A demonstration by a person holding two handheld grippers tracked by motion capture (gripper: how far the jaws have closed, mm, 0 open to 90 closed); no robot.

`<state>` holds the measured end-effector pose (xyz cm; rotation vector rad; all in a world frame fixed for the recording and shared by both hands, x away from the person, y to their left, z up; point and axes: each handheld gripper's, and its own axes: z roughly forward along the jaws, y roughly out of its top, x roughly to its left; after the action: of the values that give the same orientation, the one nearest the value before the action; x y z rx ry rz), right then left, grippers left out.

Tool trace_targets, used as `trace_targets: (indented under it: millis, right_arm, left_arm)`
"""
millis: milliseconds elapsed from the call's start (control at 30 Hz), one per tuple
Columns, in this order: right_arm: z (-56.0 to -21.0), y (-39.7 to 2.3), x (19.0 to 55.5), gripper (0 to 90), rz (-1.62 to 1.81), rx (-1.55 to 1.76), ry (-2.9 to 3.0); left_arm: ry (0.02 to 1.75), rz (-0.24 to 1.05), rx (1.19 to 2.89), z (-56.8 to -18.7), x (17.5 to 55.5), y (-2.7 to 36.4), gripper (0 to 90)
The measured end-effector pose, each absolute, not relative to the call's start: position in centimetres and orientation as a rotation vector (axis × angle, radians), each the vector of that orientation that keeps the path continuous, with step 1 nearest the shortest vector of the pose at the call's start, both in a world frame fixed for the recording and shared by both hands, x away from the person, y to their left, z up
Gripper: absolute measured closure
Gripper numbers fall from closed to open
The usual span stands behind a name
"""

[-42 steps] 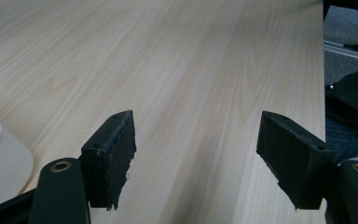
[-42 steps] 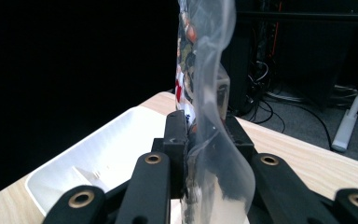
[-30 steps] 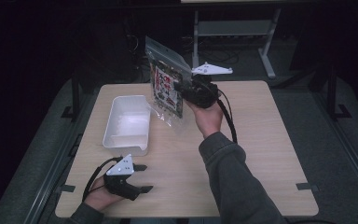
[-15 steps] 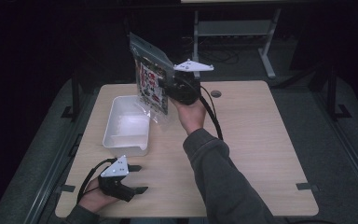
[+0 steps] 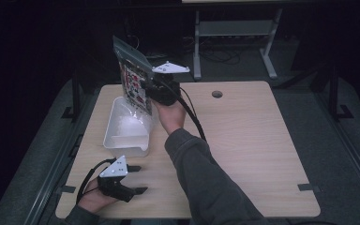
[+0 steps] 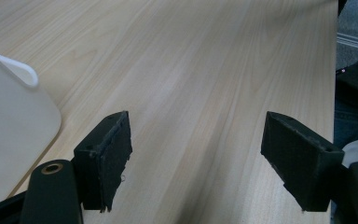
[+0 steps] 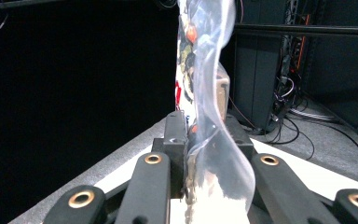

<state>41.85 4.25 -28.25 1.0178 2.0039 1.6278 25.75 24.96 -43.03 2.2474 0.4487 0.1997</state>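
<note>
Clear printed bag [image 5: 133, 79] hangs upright, crinkled.

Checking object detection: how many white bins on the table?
1. A single white bin sits on the table's left half, beside the bag that the right gripper holds over its far end. The left gripper rests open near it.

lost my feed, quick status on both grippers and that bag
Right gripper shut on clear printed bag, held above white bin. Left gripper open, low over table. Nothing blocking the bin.
</note>
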Motion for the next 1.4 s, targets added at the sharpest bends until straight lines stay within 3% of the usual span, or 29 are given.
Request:
trace_targets:
  millis: [1400]
  right_arm:
    - [-36.1,9.9,43.4,74.3,1.542,1.14,2.009]
  left_arm:
    - [0.438,0.187,2.256,-43.2,25.9,25.0,23.8]
